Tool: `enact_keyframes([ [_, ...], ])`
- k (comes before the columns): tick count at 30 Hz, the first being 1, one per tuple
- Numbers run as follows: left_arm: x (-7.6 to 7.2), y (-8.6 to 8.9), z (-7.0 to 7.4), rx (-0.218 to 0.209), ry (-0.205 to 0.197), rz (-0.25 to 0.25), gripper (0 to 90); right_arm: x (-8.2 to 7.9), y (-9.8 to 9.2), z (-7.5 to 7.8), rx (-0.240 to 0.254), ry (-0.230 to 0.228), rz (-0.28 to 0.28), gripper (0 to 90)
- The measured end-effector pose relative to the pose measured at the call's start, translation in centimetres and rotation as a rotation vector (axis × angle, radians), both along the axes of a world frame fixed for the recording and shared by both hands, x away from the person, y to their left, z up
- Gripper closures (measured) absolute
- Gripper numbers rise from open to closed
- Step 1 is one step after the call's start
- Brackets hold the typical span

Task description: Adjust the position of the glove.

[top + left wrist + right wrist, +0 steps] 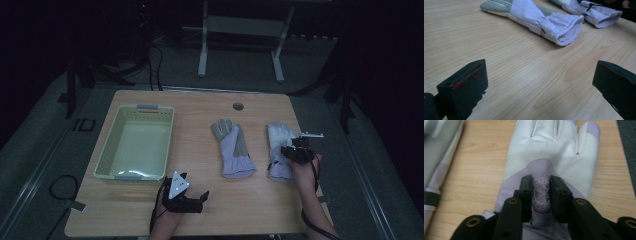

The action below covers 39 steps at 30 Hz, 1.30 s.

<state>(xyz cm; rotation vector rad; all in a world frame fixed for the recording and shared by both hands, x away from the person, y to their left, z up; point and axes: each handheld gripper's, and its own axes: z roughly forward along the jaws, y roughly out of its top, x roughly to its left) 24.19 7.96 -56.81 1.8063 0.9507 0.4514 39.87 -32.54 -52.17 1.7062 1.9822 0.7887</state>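
Right gripper [541, 195]: jaws narrow, pinching right glove [554, 152] at its snowflake badge; left gripper [539, 82]: jaws wide, bare table [524, 75] between, left glove [541, 20] ahead.

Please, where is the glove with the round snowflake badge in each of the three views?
High view: the badge glove lies at the table's right, under the right gripper.
Left gripper view: top right corner, cuff open toward the camera.
Right gripper view: centre, jaws either side of its badge.
Shared landmark: the other glove, beside it.
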Motion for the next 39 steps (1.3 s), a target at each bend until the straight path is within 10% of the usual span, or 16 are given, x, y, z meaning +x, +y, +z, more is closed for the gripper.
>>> enact_keyframes([
  [17, 0.1, 0.0, 0.0, 0.001, 0.005, -0.007, 0.0, -1.0, -2.6, 1.7, -0.052, -0.105, 0.249, 50.4],
  [21, 0.1, 0.0, 0.0, 0.002, 0.006, -0.009, 0.0, -1.1, -2.8, 1.6, -0.114, -0.103, 0.326, 46.3],
  [27, 0.1, 0.0, 0.0, 0.003, 0.008, -0.01, 0.0, -0.5, -3.3, 0.5, -0.079, -0.09, 0.353, 45.7],
  [34, 0.1, 0.0, 0.0, -0.003, 0.008, -0.008, 0.0, -0.3, -3.5, -2.0, 0.026, -0.091, 0.345, 62.7],
  [39, 0.1, 0.0, 0.0, -0.001, 0.014, -0.009, 0.0, -0.7, -2.7, -1.8, 0.002, -0.087, 0.32, 75.7],
])
